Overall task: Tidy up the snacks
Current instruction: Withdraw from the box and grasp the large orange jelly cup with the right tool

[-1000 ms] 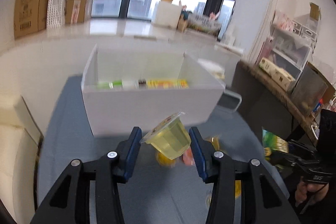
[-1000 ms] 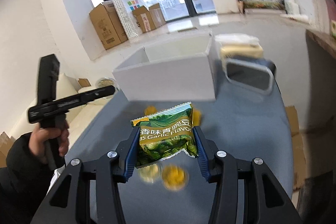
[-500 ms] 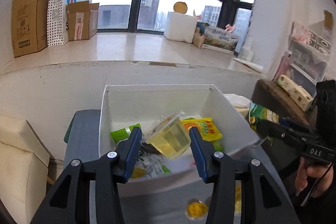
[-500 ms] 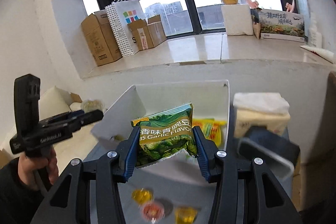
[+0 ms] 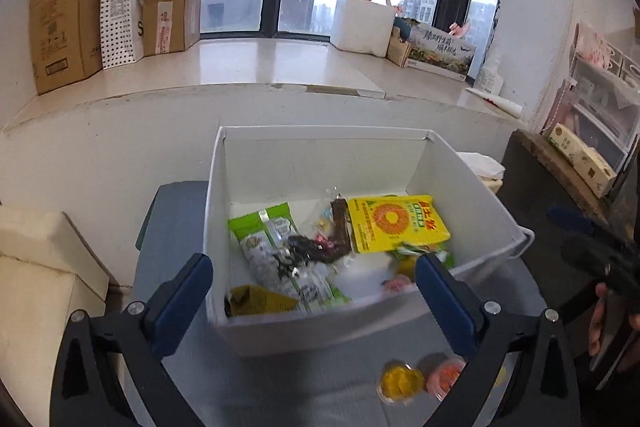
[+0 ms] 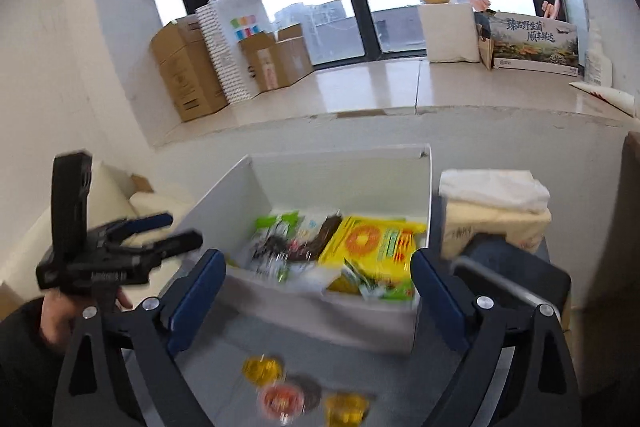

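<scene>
Both units over the white box point(image 5: 472, 195), pointing down into it. My left hand-held gripper point(image 5: 312, 281) is wide, jaws just been opening, nothing between the pads. My right hand-held gripper point(image 6: 318, 281) is also wide, jaws just been opening, empty too.

Left cam: box sits at center on the grey surface point(image 5: 172, 227). Inside: yellow packet point(image 5: 394, 223) at approx 1 o'clock of box center, green-and-white packet point(image 5: 276, 251) at 9 o'clock, dark brown wrapped pieces point(image 5: 320, 247) between them. Olive-green pouch point(image 5: 260, 301) at the 7 o'clock corner against the near wall. Something pale near the 5 o'clock corner, too blurred to ID.

Outside the box, on the surface at 5 o'clock: yellow jelly cup point(image 5: 400, 381) and orange-pink jelly cup point(image 5: 446, 379), just beside each other.

Right cam: same box, 3 cups near its front wall at 6 o'clock, blurred. The other unit shows at 9 o'clock, a hand point(image 6: 60, 315) on its grip.
</scene>
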Tool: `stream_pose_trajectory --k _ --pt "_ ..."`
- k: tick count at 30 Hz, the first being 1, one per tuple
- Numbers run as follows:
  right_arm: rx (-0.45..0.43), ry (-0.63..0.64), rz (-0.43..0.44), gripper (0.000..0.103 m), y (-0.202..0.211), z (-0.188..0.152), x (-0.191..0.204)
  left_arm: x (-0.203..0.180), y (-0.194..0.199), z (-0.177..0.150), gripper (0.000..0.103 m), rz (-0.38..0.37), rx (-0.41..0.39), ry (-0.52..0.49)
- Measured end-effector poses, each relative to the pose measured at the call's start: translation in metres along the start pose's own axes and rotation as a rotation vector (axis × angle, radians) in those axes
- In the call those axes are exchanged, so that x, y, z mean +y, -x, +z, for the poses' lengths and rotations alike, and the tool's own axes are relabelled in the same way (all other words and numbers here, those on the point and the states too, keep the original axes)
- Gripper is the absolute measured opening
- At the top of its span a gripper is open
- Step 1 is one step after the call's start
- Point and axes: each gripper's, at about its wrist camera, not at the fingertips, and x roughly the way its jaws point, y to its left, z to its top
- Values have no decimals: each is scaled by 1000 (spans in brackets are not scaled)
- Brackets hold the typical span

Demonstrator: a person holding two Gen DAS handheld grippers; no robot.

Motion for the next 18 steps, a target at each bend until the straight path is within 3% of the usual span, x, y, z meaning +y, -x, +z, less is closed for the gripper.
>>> stream_pose_trajectory --k 3,4,8,18 --pt "9 2 18 98 23 -24 6 -10 21 -16 103 -18 -6 -17" --pt "20 -8 20 103 28 -33 8 -15 31 -23 103 -24 -12 -33" --pt "50 -1 8 103 55 -78 18 -35 67 -58 103 -66 -43 -48" --pt "83 -75 -45 103 83 -163 15 -53 112 -153 103 -110 -4 47"
